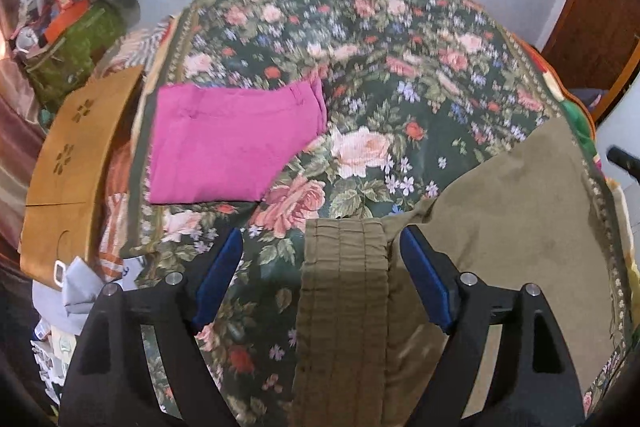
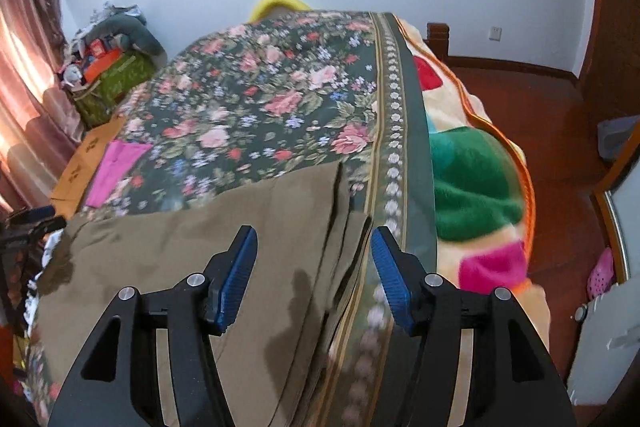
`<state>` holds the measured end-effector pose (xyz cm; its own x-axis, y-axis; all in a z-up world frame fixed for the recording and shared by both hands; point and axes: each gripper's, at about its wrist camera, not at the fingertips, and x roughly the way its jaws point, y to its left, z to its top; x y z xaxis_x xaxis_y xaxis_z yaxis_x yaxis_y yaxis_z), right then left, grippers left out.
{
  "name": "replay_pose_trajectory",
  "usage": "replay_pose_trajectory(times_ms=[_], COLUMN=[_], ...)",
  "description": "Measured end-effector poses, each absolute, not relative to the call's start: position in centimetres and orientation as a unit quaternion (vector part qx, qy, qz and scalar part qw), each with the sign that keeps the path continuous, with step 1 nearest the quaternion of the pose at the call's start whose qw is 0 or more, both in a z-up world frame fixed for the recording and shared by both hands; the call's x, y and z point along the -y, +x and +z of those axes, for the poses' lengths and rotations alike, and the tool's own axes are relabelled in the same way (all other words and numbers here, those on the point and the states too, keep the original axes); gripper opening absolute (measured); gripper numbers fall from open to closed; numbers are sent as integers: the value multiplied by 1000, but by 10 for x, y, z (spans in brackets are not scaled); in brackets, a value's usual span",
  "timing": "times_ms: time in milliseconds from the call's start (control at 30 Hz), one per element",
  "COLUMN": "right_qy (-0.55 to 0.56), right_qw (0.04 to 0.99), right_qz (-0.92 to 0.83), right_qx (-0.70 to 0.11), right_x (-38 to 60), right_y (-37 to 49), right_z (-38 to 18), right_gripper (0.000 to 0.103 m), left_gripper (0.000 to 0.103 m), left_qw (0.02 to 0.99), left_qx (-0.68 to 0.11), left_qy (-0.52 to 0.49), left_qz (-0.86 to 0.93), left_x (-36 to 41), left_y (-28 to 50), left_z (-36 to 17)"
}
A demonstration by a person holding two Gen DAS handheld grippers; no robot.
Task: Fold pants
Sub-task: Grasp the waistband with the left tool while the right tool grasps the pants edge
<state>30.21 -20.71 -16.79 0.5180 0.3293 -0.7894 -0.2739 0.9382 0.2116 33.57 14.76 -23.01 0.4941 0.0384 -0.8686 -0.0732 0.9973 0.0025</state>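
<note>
Olive-green pants (image 1: pixel 508 195) lie spread on the floral bedspread (image 1: pixel 360 39). In the left wrist view their ribbed elastic waistband (image 1: pixel 344 291) lies between the fingers of my open left gripper (image 1: pixel 320 247), just above the cloth. In the right wrist view the pants (image 2: pixel 200 227) stretch leftward, with the leg ends (image 2: pixel 344 227) stacked near the bedspread's border. My right gripper (image 2: pixel 314 243) is open over the leg ends and holds nothing.
Folded pink pants (image 1: pixel 228 143) lie on the bed to the far left, also in the right wrist view (image 2: pixel 116 167). A brown cardboard box (image 1: pixel 76 155) sits left of the bed. A colourful fleece blanket (image 2: pixel 472 179) hangs off the right side.
</note>
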Motion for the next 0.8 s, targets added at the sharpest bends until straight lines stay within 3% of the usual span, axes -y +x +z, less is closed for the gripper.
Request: replay_pose_trajectory(times_ms=[333,400,433,567,800], right_qy=[41,46,50,40,-5], right_qw=[843,840,838,833,838], right_qz=[190,195,198,204,187], right_qx=[-501,-505,-506,-513,-512], right_x=[196,195,194,191,181], right_y=[367,372,375,379,377], right_z=[-214,-220,-223,-229,-235], right_gripper=[55,48,41,12,7], left_gripper=[87,87,86,60,54], left_qw=[849,852,856,865,868], left_qx=[-528,-522,-517,-502,-495], left_qy=[3,-3,-4,-4,-31], left_qz=[18,16,14,-1,26], left_x=[-140,-142,-142,-139,-147], left_y=[351,350,348,341,338], left_z=[-266,-267,-267,-264,-264])
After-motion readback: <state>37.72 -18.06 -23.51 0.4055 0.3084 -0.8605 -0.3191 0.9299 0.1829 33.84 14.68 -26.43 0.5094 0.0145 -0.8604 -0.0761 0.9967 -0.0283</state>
